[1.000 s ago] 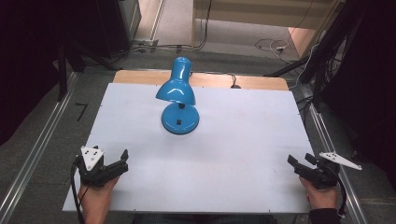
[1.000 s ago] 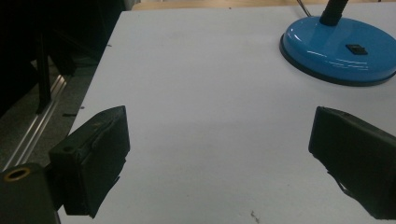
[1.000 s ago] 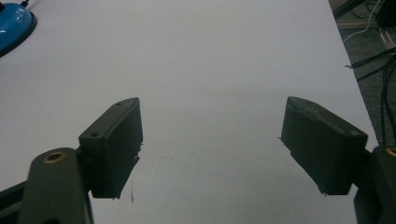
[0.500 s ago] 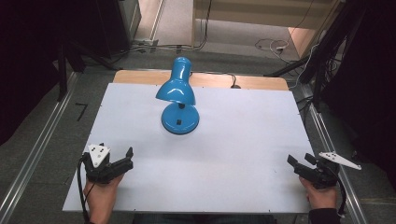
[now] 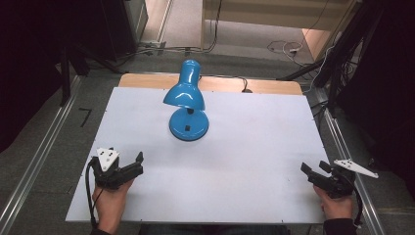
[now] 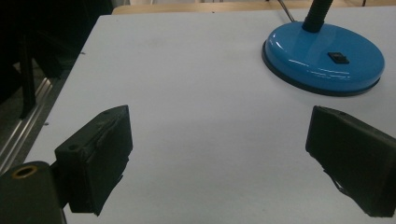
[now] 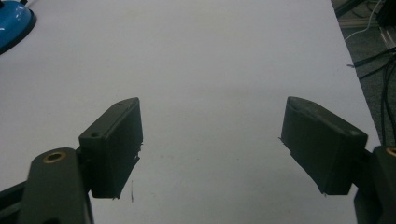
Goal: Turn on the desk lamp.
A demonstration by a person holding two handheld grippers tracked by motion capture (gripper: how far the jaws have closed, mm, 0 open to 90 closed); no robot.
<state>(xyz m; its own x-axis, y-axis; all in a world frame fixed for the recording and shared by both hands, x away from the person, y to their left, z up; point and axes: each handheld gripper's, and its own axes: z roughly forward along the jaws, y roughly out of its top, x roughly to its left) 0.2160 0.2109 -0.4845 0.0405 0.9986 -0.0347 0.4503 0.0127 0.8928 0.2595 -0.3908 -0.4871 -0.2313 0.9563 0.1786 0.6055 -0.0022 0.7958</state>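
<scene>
L gripper (image 5: 136, 163) sat lower left of the high view, held in a hand, jaws spread wide w/ nothing between them, pointing up-right toward the lamp (image 5: 187, 105). In the left gripper view the lamp base (image 6: 323, 58) lay upper right, near the jaws but apart from them, its small black switch (image 6: 338, 57) on top. The lamp itself stood upper centre of the white table (image 5: 254, 147), shade tilted down over the base, untouched. R gripper (image 5: 313, 172) was lower right, jaws also wide and empty, well apart from the lamp; the right gripper view caught just a sliver of blue base, upper left. My read: nothing done yet. Approach, contact w/ the lamp, prob. the switch, all left, though that's hard to tell.
</scene>
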